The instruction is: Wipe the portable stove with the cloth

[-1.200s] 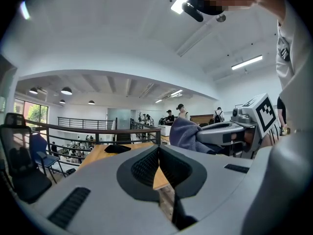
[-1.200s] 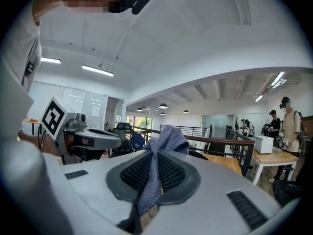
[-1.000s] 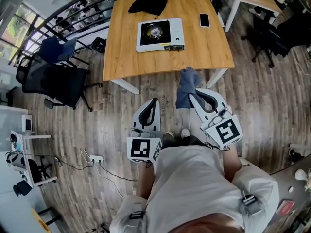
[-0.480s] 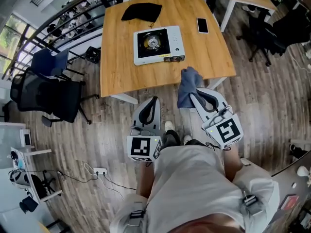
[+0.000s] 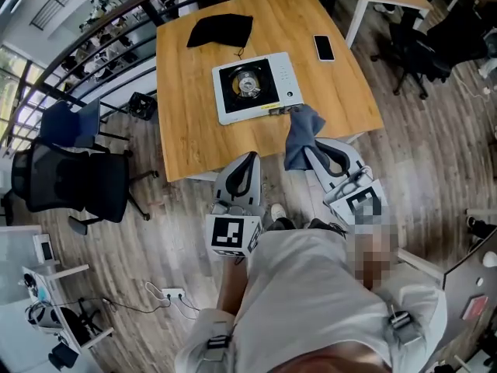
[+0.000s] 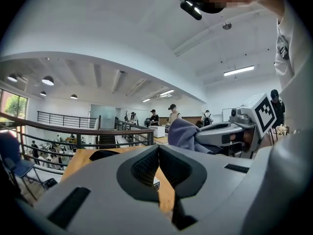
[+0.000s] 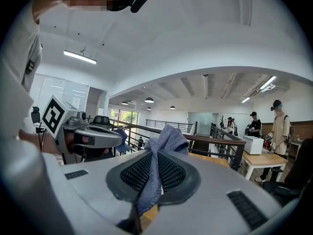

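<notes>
Two grippers are hovering on the person's side of the portable stove, which is sitting flat on a wooden table with its burner ring showing. The right gripper is clamping its jaws on a blue-grey cloth. The cloth is bunching above the jaw tips, just short of the stove's near right corner and apparently not touching it. The left gripper is gripping nothing, its jaws pressed together, short of the stove's front edge.

The step in hand looks like bringing the cloth onto the stove. To do it well, the right gripper should be going forward and down so that the loose bunch, not the hard jaw tips, is pressing on the white top. Strokes are probably best running around the burner, where the cloth could be snagging. The left gripper could be steadying the stove's left edge, since a light stove may be sliding.

Counting: one stove, one blue-grey cloth, one black cloth-like heap beyond the stove, one phone beyond it to the right, and two grippers.
</notes>
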The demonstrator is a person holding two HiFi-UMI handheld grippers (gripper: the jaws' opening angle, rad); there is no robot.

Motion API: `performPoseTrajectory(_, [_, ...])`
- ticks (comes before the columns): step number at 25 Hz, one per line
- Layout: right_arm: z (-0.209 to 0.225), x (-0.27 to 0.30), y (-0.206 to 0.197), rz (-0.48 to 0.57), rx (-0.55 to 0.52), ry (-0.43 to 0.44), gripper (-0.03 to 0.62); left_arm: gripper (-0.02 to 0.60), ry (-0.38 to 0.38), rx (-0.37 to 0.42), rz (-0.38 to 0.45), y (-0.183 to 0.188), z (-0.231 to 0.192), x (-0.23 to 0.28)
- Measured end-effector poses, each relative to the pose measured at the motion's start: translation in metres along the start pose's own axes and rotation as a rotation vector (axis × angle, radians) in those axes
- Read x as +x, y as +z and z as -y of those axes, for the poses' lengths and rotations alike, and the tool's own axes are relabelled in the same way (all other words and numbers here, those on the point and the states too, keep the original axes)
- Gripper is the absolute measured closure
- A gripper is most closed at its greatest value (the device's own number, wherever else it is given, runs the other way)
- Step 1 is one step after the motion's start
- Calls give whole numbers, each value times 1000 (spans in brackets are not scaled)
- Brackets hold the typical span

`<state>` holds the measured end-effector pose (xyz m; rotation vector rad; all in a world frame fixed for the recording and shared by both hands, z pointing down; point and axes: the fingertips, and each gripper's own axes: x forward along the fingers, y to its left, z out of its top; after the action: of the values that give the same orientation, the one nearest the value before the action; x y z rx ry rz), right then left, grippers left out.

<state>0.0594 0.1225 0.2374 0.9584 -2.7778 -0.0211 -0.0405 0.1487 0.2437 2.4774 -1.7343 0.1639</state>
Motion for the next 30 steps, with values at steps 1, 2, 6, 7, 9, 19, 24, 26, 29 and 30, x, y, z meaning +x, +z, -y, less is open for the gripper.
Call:
performPoseTrajectory(1, [0, 6, 1, -3, 1, -7, 551, 562, -9, -1, 1, 1, -6, 3])
performPoseTrajectory(2, [1, 12, 2, -5, 3, -15, 551, 561, -18, -2, 3, 2, -11, 6])
performPoseTrajectory(6, [4, 33, 3, -2, -6, -39, 551, 561, -46, 0, 7, 1, -31, 17])
performPoseTrajectory(7, [5, 38, 3, -4, -2, -45, 551, 561, -51, 1, 6, 1, -35, 21])
performPoseTrajectory(9, [8, 46, 2, -11, 5, -54, 551, 561, -60, -1, 5, 0, -42, 29])
performPoseTrajectory(19, [50, 81, -9, -18, 34, -65, 551, 561, -92, 9, -9, -3, -56, 84])
performPoseTrajectory(24, [87, 114, -15, -45, 53, -24, 551, 561, -87, 20, -39, 0, -67, 132])
performPoseTrajectory(26, [104, 127, -17, -52, 60, -10, 551, 561, -85, 16, -53, 0, -72, 152])
performPoseTrajectory(29, [130, 145, -23, -68, 72, 0, 551, 561, -74, 1, -75, -4, -81, 180])
performPoseTrajectory(30, [139, 151, -26, -76, 75, 2, 551, 561, -69, -5, -84, -5, -84, 189])
